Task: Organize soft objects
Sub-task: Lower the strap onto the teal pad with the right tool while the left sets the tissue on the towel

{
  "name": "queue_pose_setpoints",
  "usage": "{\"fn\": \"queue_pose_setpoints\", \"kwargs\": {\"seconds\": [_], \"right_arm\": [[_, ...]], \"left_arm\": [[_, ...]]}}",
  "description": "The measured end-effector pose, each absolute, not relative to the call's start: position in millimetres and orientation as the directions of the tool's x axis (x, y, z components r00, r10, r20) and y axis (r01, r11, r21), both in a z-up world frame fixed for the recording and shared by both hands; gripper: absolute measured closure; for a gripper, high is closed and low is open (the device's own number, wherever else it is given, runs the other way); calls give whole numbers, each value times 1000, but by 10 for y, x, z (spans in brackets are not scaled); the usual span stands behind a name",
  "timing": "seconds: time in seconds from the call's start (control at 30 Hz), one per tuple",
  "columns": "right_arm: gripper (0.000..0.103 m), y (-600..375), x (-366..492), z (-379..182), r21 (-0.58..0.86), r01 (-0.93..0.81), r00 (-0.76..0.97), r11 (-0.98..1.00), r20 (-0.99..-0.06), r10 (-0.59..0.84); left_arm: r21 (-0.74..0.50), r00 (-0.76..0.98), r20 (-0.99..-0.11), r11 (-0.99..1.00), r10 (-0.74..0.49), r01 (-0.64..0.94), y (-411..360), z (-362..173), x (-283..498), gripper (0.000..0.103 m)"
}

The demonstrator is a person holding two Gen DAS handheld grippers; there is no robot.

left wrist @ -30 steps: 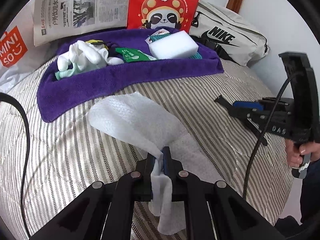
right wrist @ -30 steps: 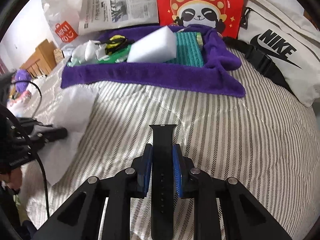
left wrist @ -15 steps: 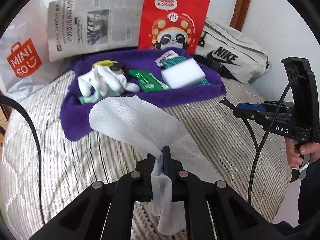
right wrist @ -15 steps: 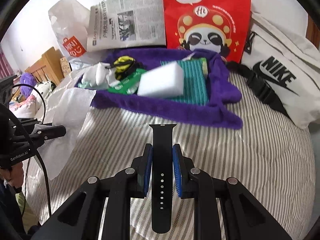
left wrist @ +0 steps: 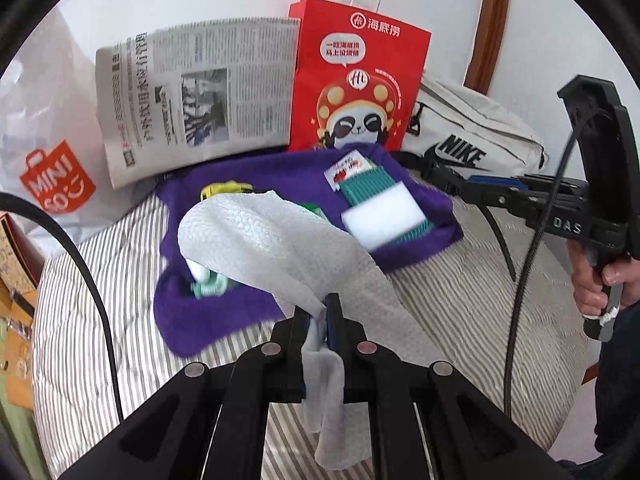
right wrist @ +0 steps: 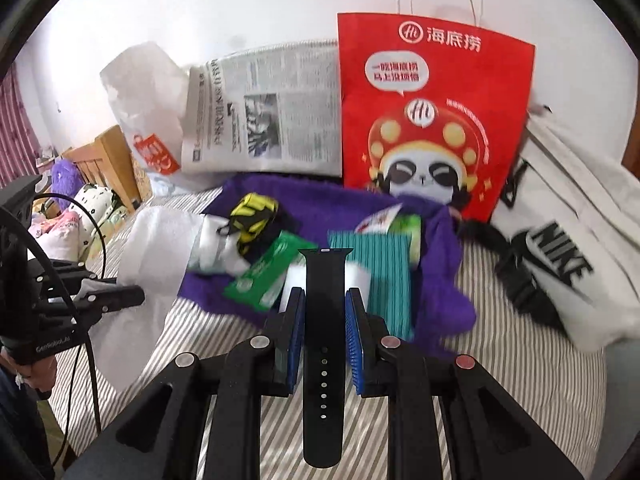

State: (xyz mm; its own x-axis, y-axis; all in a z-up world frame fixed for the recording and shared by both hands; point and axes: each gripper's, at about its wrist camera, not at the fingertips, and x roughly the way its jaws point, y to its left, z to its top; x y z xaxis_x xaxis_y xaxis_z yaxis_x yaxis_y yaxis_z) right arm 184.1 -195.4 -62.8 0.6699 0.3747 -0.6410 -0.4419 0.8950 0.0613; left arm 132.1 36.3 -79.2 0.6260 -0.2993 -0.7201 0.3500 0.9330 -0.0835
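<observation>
My left gripper (left wrist: pixel 318 312) is shut on a white paper towel (left wrist: pixel 272 240), which hangs in the air and drapes back toward me, covering part of the purple towel (left wrist: pixel 208 316). On that towel lie a white sponge block (left wrist: pixel 382 218), a teal striped cloth (left wrist: pixel 368 186), a green packet (right wrist: pixel 260 280), a yellow-black item (right wrist: pixel 252 216) and white gloves (right wrist: pixel 216 248). My right gripper (right wrist: pixel 325 300) is shut on a black watch strap (right wrist: pixel 324 336), held upright above the striped bedcover (right wrist: pixel 500 360). The right gripper (left wrist: pixel 472 192) also shows at the right of the left wrist view.
Against the wall stand a red panda paper bag (left wrist: pixel 356 80), a newspaper (left wrist: pixel 192 96) and a white Miniso bag (left wrist: pixel 52 184). A white Nike bag (right wrist: pixel 568 248) lies at the right. A person's hand (left wrist: pixel 592 276) grips the right tool. A wooden bed frame (right wrist: pixel 108 164) is far left.
Both grippers have risen off the bed. The paper towel has lifted clear of the bedcover and now hangs over the purple towel; the strap stays clamped, with the towel's items closer in view.
</observation>
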Motion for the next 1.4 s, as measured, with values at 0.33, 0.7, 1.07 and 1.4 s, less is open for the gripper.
{"fn": "queue_pose_setpoints", "kwargs": {"seconds": [0.33,0.7,1.07,1.4], "right_arm": [[83,-1981,2580,-631,68,-421,679,905,-638,363],[83,-1987,3068,-981,74,-413,639,908,-686,347],[83,-2019,3171,-1213,97,-406,612,909,-709,349],[81,-2047,3207,-1264,118,-407,597,906,-717,361]], "left_arm": [[-98,622,-719,931,-311,352,312,-686,1854,95],[-85,601,-745,935,-290,345,209,-785,2527,95],[-64,535,-805,935,-255,350,-14,-1148,3004,95],[-30,492,-847,942,-202,336,-180,-1397,3171,92]]}}
